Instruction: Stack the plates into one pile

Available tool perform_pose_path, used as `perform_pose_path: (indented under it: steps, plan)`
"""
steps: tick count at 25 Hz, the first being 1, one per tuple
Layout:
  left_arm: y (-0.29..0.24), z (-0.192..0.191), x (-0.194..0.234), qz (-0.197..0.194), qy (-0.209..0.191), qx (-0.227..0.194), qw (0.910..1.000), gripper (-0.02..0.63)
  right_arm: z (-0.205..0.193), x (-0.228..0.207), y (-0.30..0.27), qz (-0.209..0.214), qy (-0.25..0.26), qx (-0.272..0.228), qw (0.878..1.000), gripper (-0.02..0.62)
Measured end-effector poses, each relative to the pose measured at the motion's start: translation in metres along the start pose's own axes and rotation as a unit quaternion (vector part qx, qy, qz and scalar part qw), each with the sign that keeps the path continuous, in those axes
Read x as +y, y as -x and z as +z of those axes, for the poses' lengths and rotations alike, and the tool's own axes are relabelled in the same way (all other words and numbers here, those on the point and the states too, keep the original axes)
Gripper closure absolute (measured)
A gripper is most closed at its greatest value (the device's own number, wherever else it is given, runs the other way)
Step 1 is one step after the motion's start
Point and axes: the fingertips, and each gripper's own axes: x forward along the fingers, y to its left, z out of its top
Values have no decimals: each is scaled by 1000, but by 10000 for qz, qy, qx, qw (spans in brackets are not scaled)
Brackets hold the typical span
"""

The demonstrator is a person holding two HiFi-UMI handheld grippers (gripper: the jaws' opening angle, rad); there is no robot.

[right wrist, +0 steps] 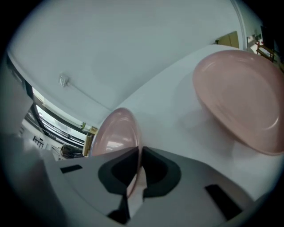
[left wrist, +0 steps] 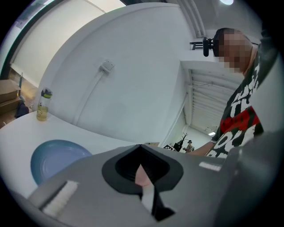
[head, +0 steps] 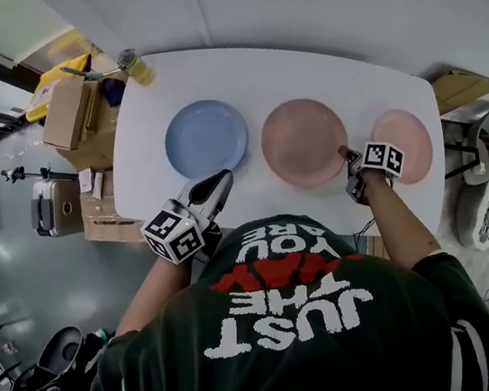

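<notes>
Three plates lie in a row on the white table (head: 209,81), and none sits on another. The blue plate (head: 206,137) is on the left. The big pink plate (head: 304,142) is in the middle. The small pink plate (head: 410,147) is on the right. There is a strip of bare table between each plate and the next.

The right gripper (head: 345,155) is down between the two pink plates. In the right gripper view, the right gripper (right wrist: 136,148) has its jaws pressed onto the rim of the big pink plate (right wrist: 113,133), which runs away up and to the left. The small pink plate (right wrist: 239,97) lies just beside it on the other side, flat on the table.

The left gripper (head: 222,182) is at the near side of the table, close to the blue plate's near rim. In the left gripper view, the left gripper (left wrist: 140,146) has its jaws together and holds nothing. The blue plate (left wrist: 55,159) shows low on the left.

A bottle (head: 136,68) with yellow drink stands at the far left corner of the table, well apart from the plates. Cardboard boxes (head: 68,112) are stacked on the floor beside that end. The person's dark shirt (head: 290,320) hides the near edge of the table
</notes>
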Motion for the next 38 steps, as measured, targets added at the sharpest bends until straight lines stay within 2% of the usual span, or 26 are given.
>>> perform_pose_path:
  steps: [2, 7, 13, 17, 23, 25, 26, 27, 29, 31, 33, 35, 38]
  plan:
    - [12, 3, 8, 125, 26, -143, 9998, 598, 13, 28, 3, 231, 135, -35, 9996, 577]
    - [48, 8, 23, 531, 116, -519, 9972, 598, 40, 131, -23, 736, 932, 162, 9928, 578]
    - [111, 5, 42, 1207, 226, -933, 9880, 599, 18, 231, -109, 876, 1753, 823, 9771, 577]
    - [160, -6, 52, 1749, 395, -1172, 9768, 598, -8, 254, -160, 635, 2156, 1231, 9666, 577]
    - [206, -25, 65, 2221, 696, -1332, 9634, 598, -39, 247, -201, 233, 2568, 1604, 9528, 577]
    - [208, -29, 70, 2206, 764, -1320, 9634, 599, -42, 252, -206, 341, 2827, 1654, 9442, 559]
    - [206, -30, 73, 2149, 774, -1293, 9649, 598, -41, 257, -204, 400, 2968, 1616, 9403, 466]
    - [203, -30, 76, 2055, 766, -1244, 9677, 598, -37, 261, -200, 415, 3113, 1492, 9376, 419]
    - [195, -26, 84, 1781, 708, -1090, 9754, 598, -25, 270, -181, 392, 3358, 1031, 9355, 417]
    - [187, -18, 92, 1522, 632, -936, 9819, 598, -19, 282, -155, 610, 3384, 632, 9369, 417]
    - [179, -10, 91, 1331, 564, -821, 9861, 599, -26, 296, -124, 1195, 3138, 464, 9408, 419]
    - [168, -4, 83, 1120, 447, -726, 9901, 598, -39, 304, -83, 1927, 2857, 344, 9381, 428]
    - [145, 5, 62, 808, 222, -627, 9945, 599, -66, 305, -19, 2776, 2841, 201, 9175, 524]
